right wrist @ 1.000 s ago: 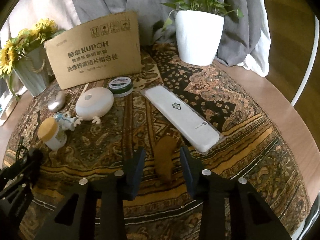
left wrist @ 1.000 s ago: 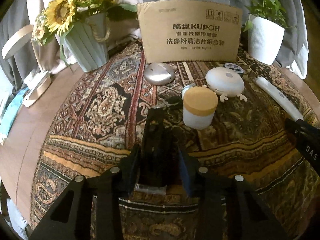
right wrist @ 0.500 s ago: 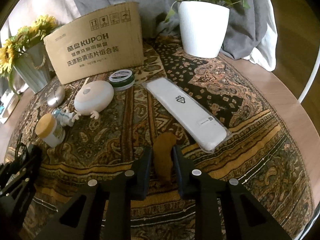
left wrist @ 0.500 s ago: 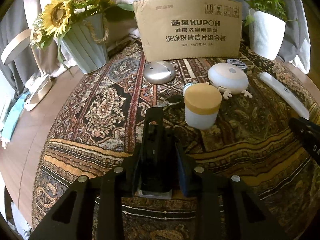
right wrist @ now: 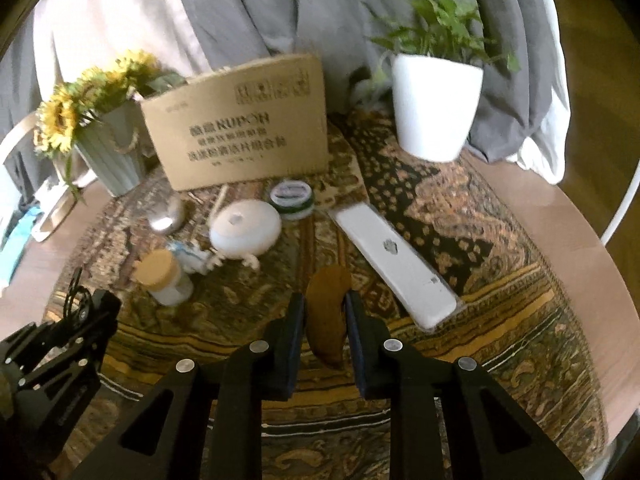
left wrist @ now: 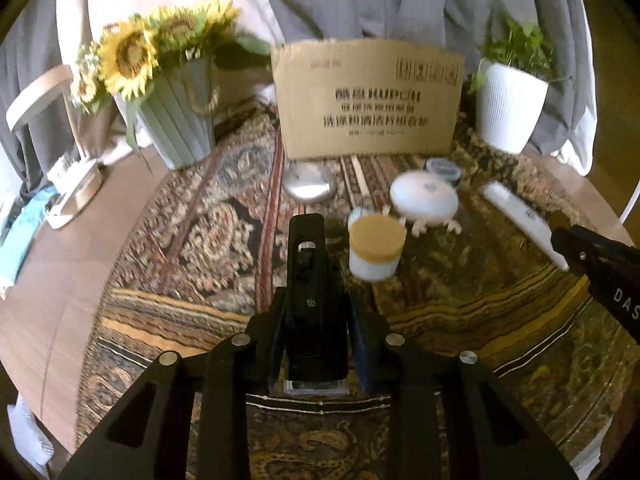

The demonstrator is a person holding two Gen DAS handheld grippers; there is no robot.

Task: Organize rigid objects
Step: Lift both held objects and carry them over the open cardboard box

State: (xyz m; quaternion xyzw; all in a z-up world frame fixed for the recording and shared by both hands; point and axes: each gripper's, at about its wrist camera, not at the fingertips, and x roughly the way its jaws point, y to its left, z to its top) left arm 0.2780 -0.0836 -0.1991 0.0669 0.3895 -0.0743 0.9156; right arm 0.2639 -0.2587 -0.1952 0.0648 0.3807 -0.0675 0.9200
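In the left wrist view, the left tool (left wrist: 316, 312) is clamped on a black device (left wrist: 310, 280), a long dark body that sticks out toward 12 o'clock beyond the pads, which press on its two sides. Its jaws have just been closing onto it. Beyond the device, at 1 o'clock, a white jar with a tan lid (left wrist: 376, 248) stands upright on the patterned cloth (left wrist: 180, 248) that covers the tabletop. A round white gadget with small feet (left wrist: 424, 198) sits behind the jar, a silver dome (left wrist: 309, 186) lies at 12 o'clock, and a cardboard box (left wrist: 368, 100) stands upright at the back. A teal vase of sunflowers (left wrist: 176, 120) is at 10 o'clock and a white plant pot (left wrist: 510, 112) at 2 o'clock. The right tool (left wrist: 560, 236) enters from 3 o'clock, near a long white remote (left wrist: 520, 216).

In the right wrist view, the right tool (right wrist: 325, 312) is clamped on a curved brown piece (right wrist: 326, 316), held between the pads with its upper end pointing to 12 o'clock; these jaws too have just been closing. The remote (right wrist: 396, 264) lies on the cloth at 1 o'clock, just beside the piece but apart from it. A round green-rimmed tin (right wrist: 291, 198) sits at 12 o'clock before the box (right wrist: 240, 120), the white gadget (right wrist: 245, 228) at 11 o'clock, and the jar (right wrist: 164, 278) at 10 o'clock. The left tool (right wrist: 86, 308) shows at 9 o'clock.
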